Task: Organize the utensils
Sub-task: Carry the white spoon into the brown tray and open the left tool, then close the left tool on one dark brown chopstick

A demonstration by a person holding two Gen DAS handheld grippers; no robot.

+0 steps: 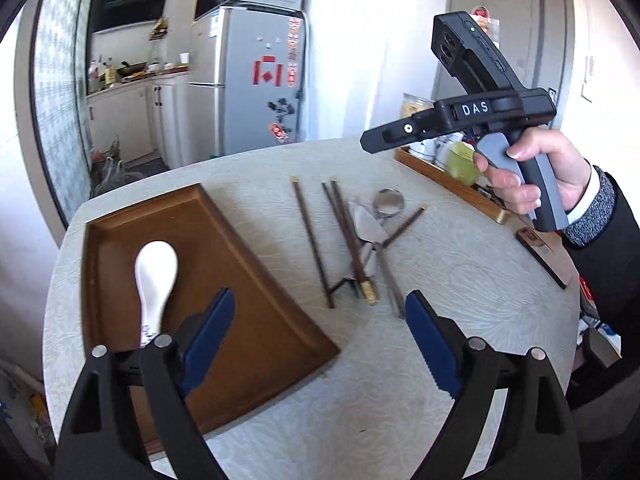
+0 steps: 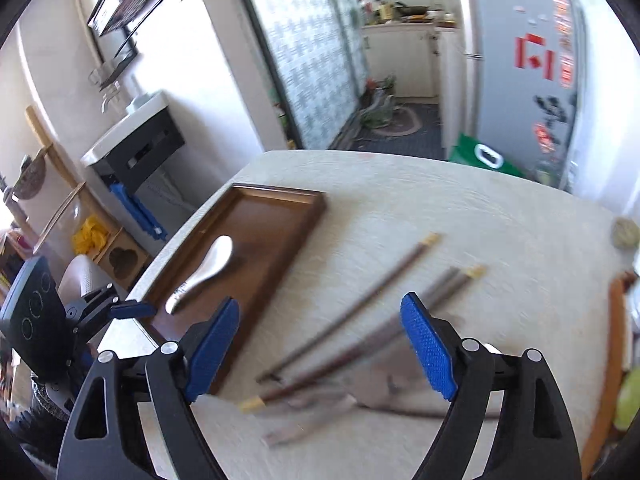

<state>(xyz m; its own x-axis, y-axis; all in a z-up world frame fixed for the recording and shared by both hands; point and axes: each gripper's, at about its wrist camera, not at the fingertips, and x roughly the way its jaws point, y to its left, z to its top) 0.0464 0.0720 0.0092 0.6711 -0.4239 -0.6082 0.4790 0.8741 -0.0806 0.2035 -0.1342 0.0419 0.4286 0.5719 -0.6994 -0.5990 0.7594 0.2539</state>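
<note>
one white spoon (image 1: 155, 280) lies in the brown tray (image 1: 256, 320) near the counter's (image 1: 460, 280) left edge. the chopsticks (image 1: 312, 240), metal spoon (image 1: 388, 202) and server (image 1: 370, 228) remain mid-counter. both the left tool (image 1: 320, 332) and right tool (image 2: 320, 340) gape apart, empty.

You face round pale textured table (image 1: 440, 280); grey sticker-covered fridge (image 1: 260, 80) behind, white walls, patterned frosted sliding door (image 2: 312, 60), dark blue kitchen floor (image 2: 404, 132), bright daylight.

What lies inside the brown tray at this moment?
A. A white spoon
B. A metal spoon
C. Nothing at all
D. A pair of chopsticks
A. The white spoon lies alone in the brown tray, while the chopsticks and metal spoon sit outside it on the table.
</note>
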